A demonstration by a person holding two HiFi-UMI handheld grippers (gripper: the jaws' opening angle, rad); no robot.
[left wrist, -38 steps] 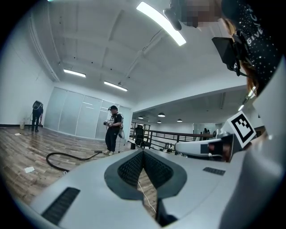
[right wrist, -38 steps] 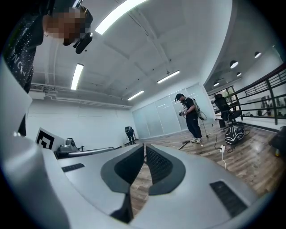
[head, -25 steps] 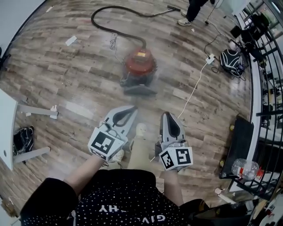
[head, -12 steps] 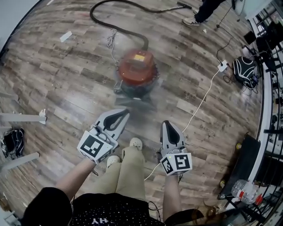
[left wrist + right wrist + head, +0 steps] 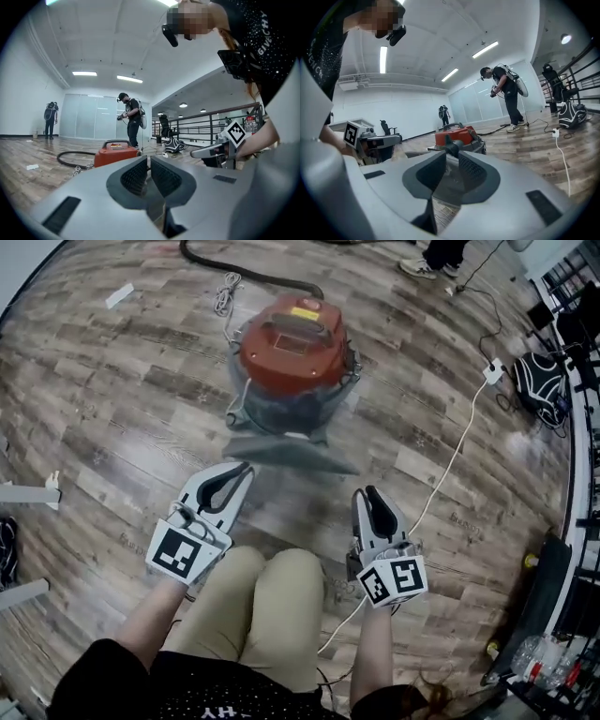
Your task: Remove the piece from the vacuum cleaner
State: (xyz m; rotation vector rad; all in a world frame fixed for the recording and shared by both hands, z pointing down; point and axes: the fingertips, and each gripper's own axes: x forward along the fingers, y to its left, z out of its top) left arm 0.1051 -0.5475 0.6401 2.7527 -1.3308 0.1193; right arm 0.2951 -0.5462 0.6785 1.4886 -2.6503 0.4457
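The vacuum cleaner (image 5: 291,338) stands on the wood floor ahead of me, with a red top, a grey body and a dark hose (image 5: 248,276) running off behind it. It also shows as the red vacuum cleaner (image 5: 114,151) beyond the left jaws and as the vacuum cleaner (image 5: 457,135) beyond the right jaws. My left gripper (image 5: 246,468) is shut and empty, a short way in front of the vacuum's base. My right gripper (image 5: 367,491) is just as close on the right. Its jaws are opening, a small gap shows at the right gripper (image 5: 452,152), and nothing is between them.
A white power cable (image 5: 452,460) runs across the floor right of the vacuum to a socket block (image 5: 492,371). A black backpack (image 5: 544,381) lies by the railing at right. Another person's shoes (image 5: 427,266) stand at the top. My knees (image 5: 272,592) are between the grippers.
The view has closed in on the vacuum cleaner, which is now larger and nearer. Both grippers have moved forward toward its base, and my knees have come up between them.
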